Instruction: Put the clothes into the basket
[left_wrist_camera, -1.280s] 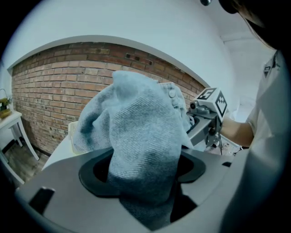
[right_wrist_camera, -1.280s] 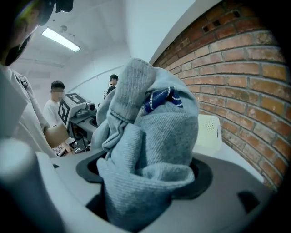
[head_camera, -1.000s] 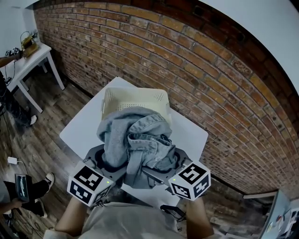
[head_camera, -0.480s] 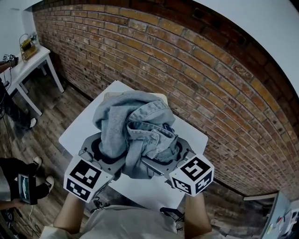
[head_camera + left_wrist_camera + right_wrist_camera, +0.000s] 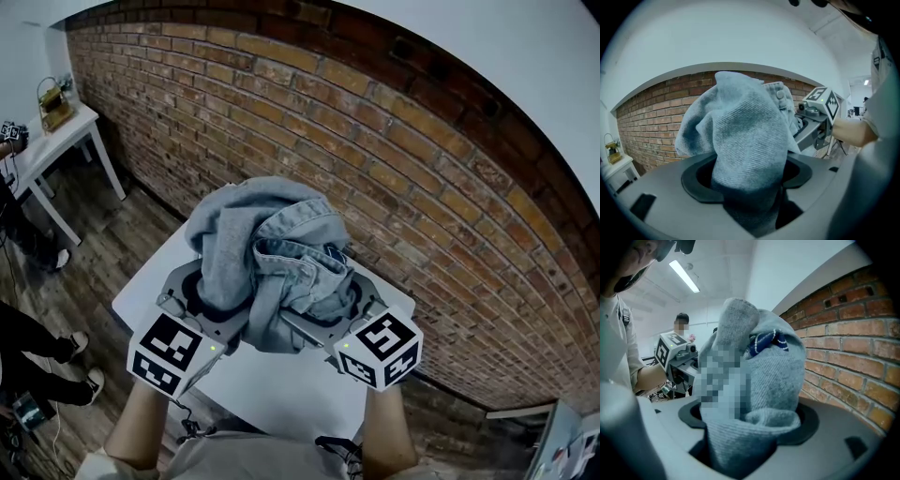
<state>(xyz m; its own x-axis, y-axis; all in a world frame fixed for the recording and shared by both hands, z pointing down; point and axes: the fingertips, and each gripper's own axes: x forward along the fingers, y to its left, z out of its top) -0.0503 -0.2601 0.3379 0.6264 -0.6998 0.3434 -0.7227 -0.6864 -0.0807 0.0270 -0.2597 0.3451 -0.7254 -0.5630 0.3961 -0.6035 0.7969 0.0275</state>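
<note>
A bundle of clothes (image 5: pixel 267 253), light blue denim jeans wrapped in a grey garment, hangs in the air above the white table (image 5: pixel 281 394). My left gripper (image 5: pixel 211 300) is shut on its left side and my right gripper (image 5: pixel 342 300) on its right side. In the left gripper view the grey cloth (image 5: pixel 745 140) fills the gap between the jaws of the left gripper (image 5: pixel 747 180). In the right gripper view the cloth (image 5: pixel 773 376) is likewise pinched in the right gripper (image 5: pixel 747 427). The bundle hides the basket.
A brick wall (image 5: pixel 422 187) runs behind the table. A small white side table (image 5: pixel 56 131) stands at the far left on the wooden floor (image 5: pixel 103 272). A person's legs (image 5: pixel 37 347) show at the left edge.
Both grippers have lifted the clothes bundle up and away from me. The cream basket, visible a second ago, is now covered by the bundle.
</note>
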